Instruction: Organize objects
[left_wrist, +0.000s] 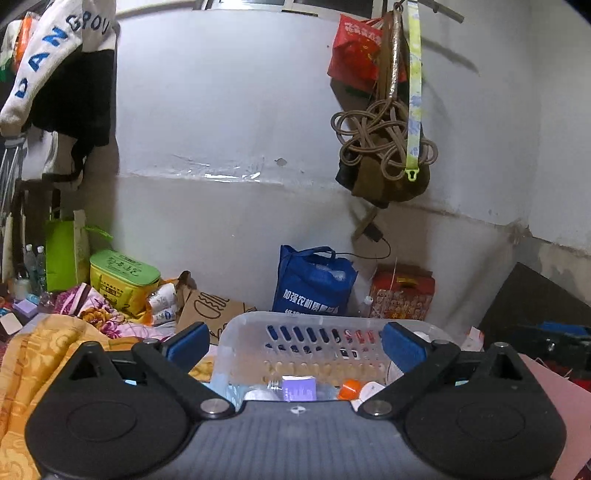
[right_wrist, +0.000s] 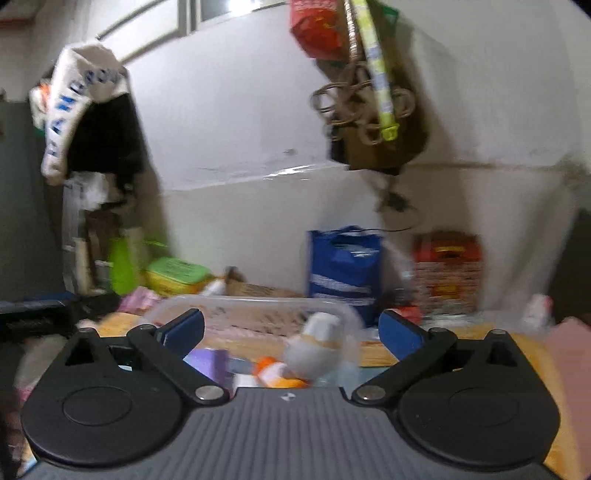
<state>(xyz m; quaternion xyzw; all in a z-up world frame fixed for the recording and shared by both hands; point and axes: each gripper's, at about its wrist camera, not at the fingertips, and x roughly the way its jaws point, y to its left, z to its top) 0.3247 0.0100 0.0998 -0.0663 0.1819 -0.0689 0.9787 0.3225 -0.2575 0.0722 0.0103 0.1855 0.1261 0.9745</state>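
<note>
Grippers left (left_wrist: 293, 345) and right (right_wrist: 291, 334) hover spread above the basket (left_wrist: 332, 319) rim.

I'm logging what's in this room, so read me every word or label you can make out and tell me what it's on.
"DANGROU": blue letters on the white hanging garment; it may run on out of sight.
"加强农机质": white print on the blue tote bag; the rest is cut off by the clear basket.
Green-lidded box, red gift box, red hanging bag, purple box: print too small or blurred.
</note>
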